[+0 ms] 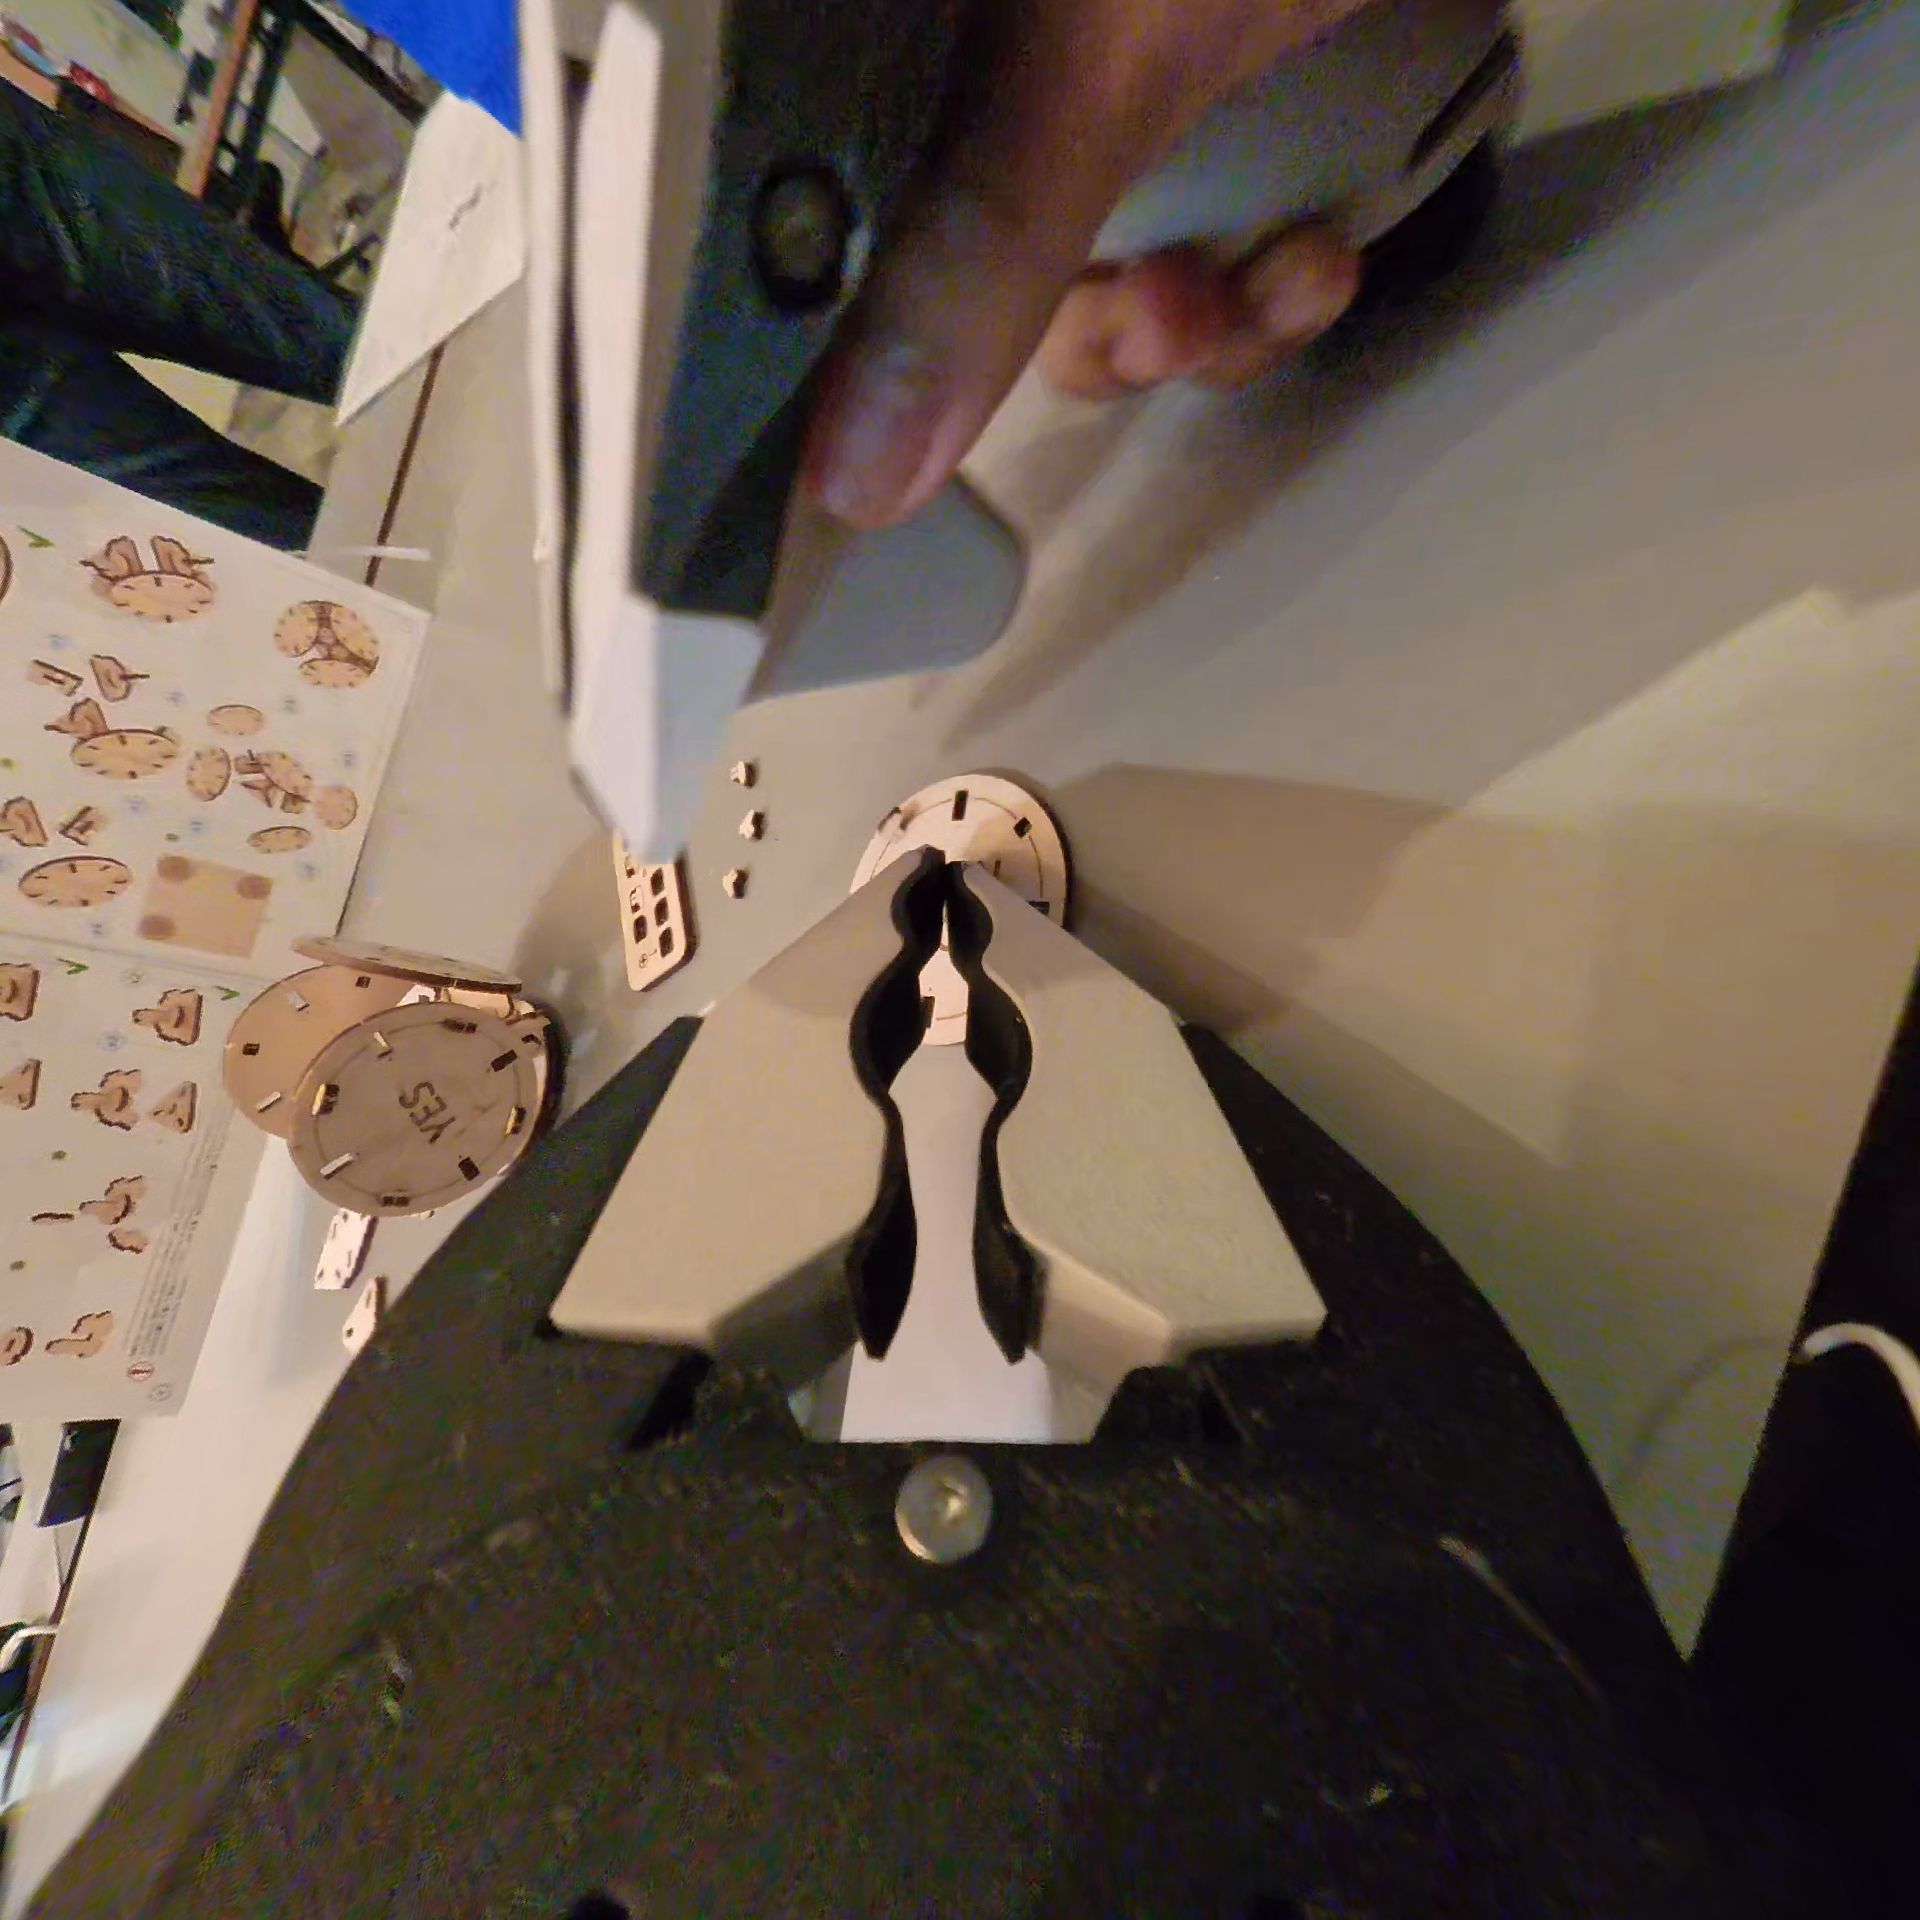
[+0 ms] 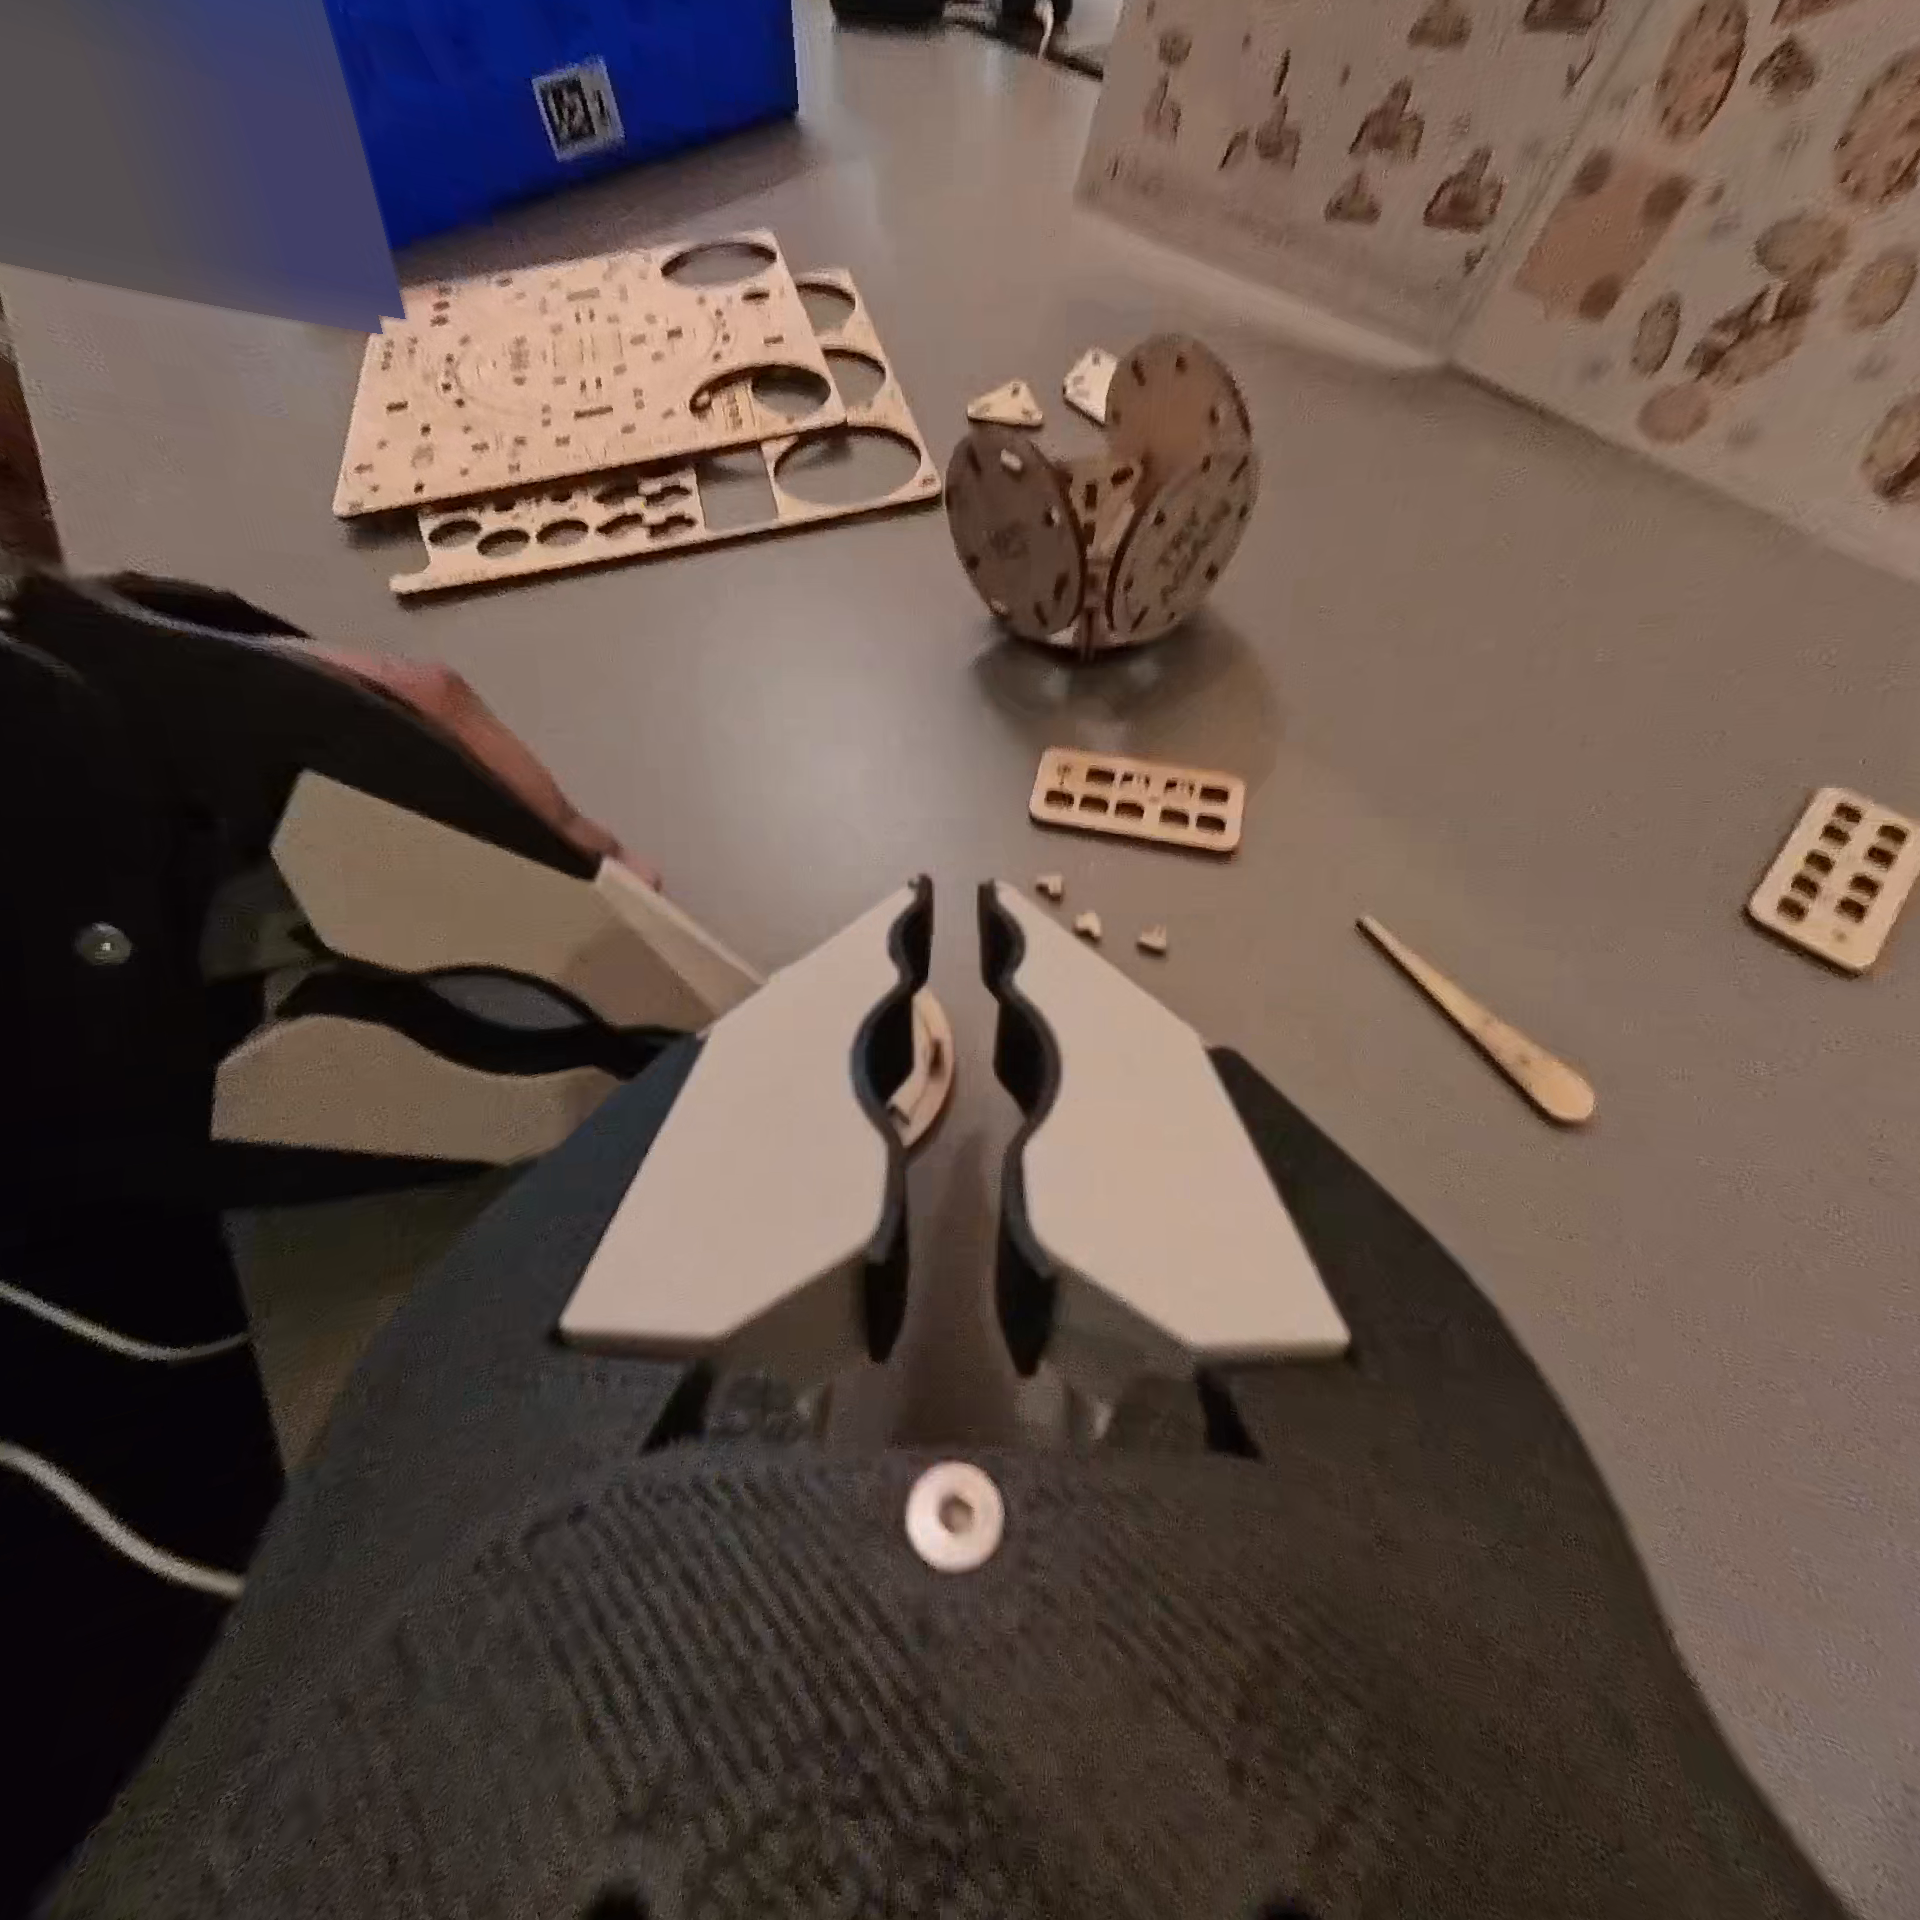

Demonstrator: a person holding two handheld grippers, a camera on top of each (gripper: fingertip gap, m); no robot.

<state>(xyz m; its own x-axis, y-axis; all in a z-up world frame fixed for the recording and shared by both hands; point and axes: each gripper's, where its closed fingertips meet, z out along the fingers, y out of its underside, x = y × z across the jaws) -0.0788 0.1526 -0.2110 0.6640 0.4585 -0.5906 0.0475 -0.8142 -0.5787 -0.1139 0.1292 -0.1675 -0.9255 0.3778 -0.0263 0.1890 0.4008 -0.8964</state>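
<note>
Centrally, left gripper (image 1: 943, 868) jaws together over wooden disc (image 1: 977, 831) flat on grey surface (image 1: 1455, 623); grip on disc unclear. Right gripper (image 2: 954, 891) jaws slightly apart, three small wooden bits (image 2: 1089, 920) just right.

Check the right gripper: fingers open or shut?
Open. In the right wrist view the right gripper has its fingers apart at the tips, grey table showing between them; nothing is pinched there.

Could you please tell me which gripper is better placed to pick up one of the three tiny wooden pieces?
Right, probably: the right gripper is slightly open, with the tiny pieces beside its tips; the left gripper is shut over the disc.
</note>
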